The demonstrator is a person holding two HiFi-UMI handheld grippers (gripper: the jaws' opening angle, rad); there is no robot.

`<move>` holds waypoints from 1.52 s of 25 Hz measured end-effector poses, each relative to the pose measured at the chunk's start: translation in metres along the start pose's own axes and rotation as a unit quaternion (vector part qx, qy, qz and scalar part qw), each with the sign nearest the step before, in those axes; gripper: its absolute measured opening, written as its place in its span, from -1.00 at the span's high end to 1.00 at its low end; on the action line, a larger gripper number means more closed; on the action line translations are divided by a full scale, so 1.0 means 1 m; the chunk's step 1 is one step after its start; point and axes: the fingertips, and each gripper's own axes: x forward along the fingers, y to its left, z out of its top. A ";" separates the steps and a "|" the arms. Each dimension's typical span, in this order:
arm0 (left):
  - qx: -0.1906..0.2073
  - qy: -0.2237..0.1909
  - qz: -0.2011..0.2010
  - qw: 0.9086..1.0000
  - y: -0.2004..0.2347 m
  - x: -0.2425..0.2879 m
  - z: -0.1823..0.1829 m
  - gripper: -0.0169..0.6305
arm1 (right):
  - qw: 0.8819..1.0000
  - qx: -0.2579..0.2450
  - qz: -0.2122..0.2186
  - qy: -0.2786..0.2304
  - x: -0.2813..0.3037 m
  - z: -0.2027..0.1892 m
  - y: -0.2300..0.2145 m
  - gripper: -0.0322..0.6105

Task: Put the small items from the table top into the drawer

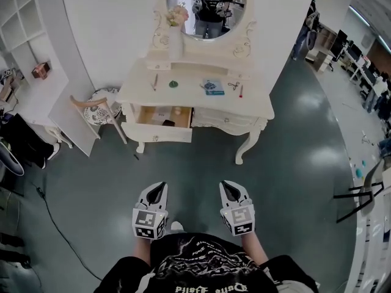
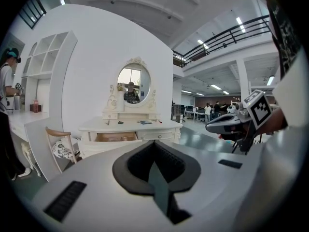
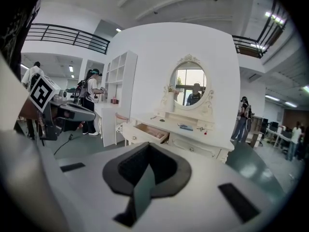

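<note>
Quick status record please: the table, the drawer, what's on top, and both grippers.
table: white dressing table with oval mirror, across the floor from the person
drawer: left drawer open; contents too small to name
on top: slim stick, green round item, blue flat item, scissors, red slim item
left gripper: shut, empty, close to the person's body
right gripper: shut, empty, close to the body
task: no item picked up yet

The table top [image 1: 190,89] carries five small items: one slim stick [image 1: 154,82], one green disc [image 1: 173,84], one blue packet [image 1: 213,87], one pair of scissors [image 1: 233,85], one red pen [image 1: 241,91]. Open drawers [image 1: 156,132]: one.
</note>
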 end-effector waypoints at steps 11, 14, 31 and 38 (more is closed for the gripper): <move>0.005 0.006 -0.026 1.000 0.057 0.017 0.003 0.90 | 1.000 0.003 -0.019 0.008 0.050 0.017 0.021 0.87; 0.001 0.010 -0.030 0.999 0.063 0.017 0.001 0.90 | 1.000 0.012 -0.016 0.022 0.052 0.012 0.030 0.87; -0.025 0.016 0.003 1.000 0.099 0.028 -0.006 0.90 | 0.999 0.001 0.027 0.041 0.093 0.010 0.035 0.87; -0.028 0.020 0.016 0.999 0.107 0.063 0.001 0.90 | 0.998 0.000 0.046 0.046 0.131 0.011 0.009 0.87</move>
